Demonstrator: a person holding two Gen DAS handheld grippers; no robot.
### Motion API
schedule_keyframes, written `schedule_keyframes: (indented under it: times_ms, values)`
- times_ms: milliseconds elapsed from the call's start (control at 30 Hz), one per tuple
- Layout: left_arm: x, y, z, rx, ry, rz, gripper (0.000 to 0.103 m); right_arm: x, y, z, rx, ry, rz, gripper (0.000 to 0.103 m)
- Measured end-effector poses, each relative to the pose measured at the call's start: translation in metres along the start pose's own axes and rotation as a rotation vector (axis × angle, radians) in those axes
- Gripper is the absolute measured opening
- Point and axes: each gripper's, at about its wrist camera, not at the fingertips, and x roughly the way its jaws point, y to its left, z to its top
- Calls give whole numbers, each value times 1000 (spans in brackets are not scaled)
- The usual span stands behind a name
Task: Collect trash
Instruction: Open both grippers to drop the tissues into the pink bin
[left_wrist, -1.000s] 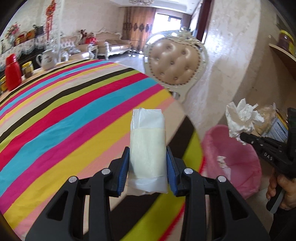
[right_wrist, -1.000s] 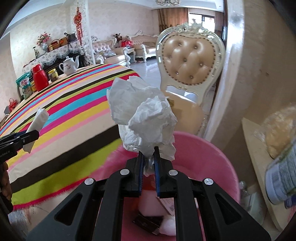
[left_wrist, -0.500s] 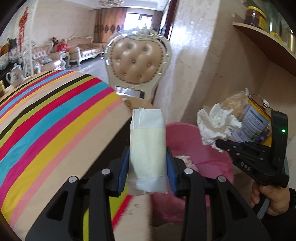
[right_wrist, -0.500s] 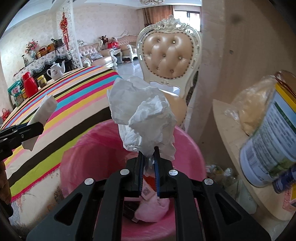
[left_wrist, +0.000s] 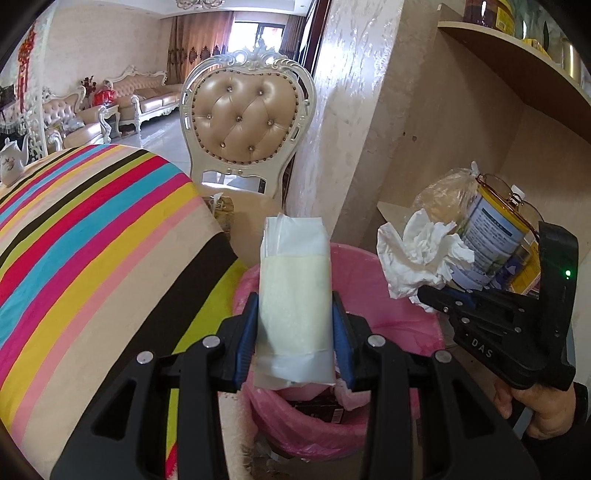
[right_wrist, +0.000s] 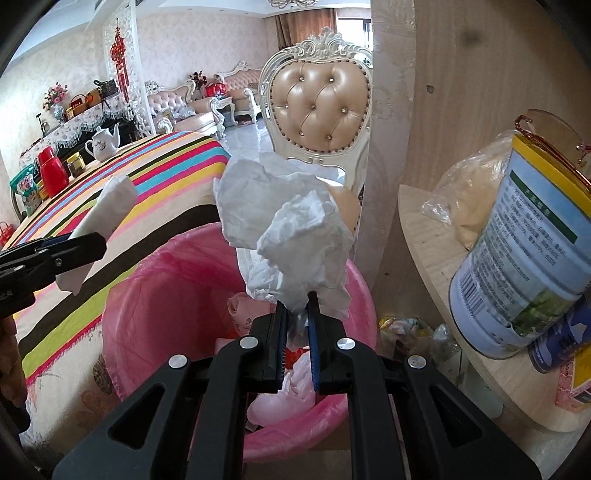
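My left gripper (left_wrist: 294, 332) is shut on a tissue pack (left_wrist: 293, 295), a white and pale yellow packet, held above the near rim of the pink-lined trash bin (left_wrist: 391, 306). My right gripper (right_wrist: 295, 321) is shut on a crumpled white tissue (right_wrist: 284, 229) and holds it over the bin (right_wrist: 155, 295), which has trash inside. The right gripper and its tissue (left_wrist: 417, 258) show at the right of the left wrist view. The left gripper with the pack (right_wrist: 107, 218) shows at the left of the right wrist view.
A table with a striped cloth (left_wrist: 92, 240) stands left of the bin. A padded chair (left_wrist: 243, 114) is behind it. A wooden shelf (right_wrist: 443, 258) at the right holds a tin can (right_wrist: 528, 251) and a bag. A wall pillar (left_wrist: 332, 129) rises behind the bin.
Both grippers have moved from over the table edge to the bin, each holding its item. The bin now lies directly under both.
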Motion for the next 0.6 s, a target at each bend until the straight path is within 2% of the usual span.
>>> schedule_keyframes:
  times_ms: [600]
  values:
    - [11,-5,2,2,12,-10,37,-4,0,3,-9,-6,1,11]
